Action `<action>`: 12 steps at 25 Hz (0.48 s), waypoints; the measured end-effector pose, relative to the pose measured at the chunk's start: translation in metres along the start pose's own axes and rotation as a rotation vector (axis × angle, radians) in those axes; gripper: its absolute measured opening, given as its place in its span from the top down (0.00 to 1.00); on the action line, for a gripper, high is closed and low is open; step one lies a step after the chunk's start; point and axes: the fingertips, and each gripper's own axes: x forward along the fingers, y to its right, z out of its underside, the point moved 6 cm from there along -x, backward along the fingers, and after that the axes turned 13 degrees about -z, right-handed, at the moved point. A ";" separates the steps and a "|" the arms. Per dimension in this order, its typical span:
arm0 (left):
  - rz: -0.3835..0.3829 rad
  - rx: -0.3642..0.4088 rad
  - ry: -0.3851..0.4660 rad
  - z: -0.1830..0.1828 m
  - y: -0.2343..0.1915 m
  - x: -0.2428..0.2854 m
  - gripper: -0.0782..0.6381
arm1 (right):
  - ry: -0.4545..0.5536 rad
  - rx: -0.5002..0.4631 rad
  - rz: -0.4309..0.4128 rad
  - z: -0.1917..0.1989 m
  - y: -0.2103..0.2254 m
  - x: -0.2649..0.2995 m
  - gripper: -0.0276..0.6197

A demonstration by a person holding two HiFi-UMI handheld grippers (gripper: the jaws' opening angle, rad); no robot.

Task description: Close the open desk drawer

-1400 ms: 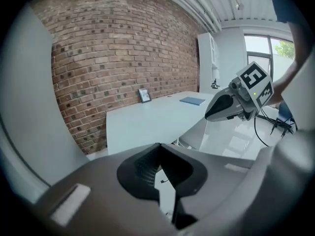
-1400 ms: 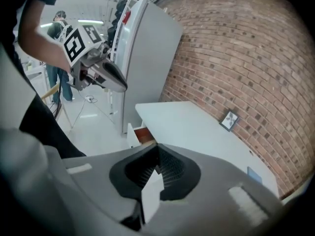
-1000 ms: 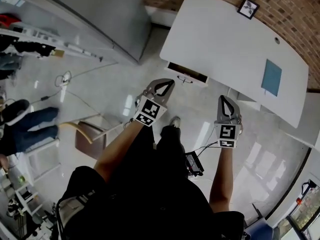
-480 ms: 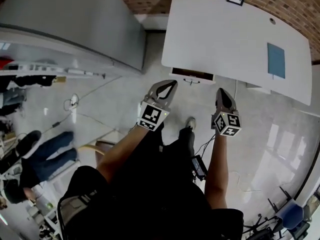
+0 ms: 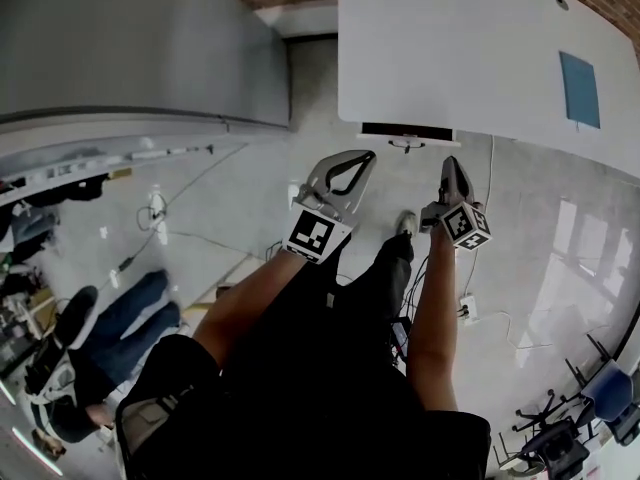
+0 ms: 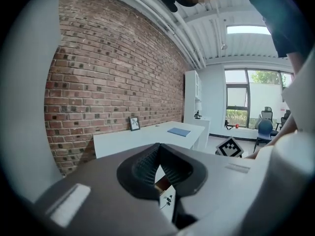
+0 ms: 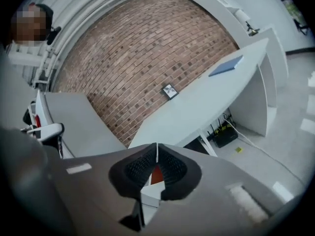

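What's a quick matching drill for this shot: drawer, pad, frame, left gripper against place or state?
Things:
1. drawer
2. pad
3. frame
4. left gripper

Places or states:
A. shut, nothing between its jaws
B. blue, lying flat on the desk
C. standing at the brick wall
D. open, at the desk's front edge

Pairs: 1-D, 2-B, 3-C, 4-A
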 end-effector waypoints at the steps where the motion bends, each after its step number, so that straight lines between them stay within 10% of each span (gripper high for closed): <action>1: 0.014 0.004 0.006 0.000 -0.001 0.001 0.87 | 0.020 0.043 0.007 0.008 0.005 0.002 0.91; 12: 0.132 0.029 0.030 0.032 0.010 0.019 0.87 | 0.122 0.354 0.076 0.106 0.067 0.022 0.80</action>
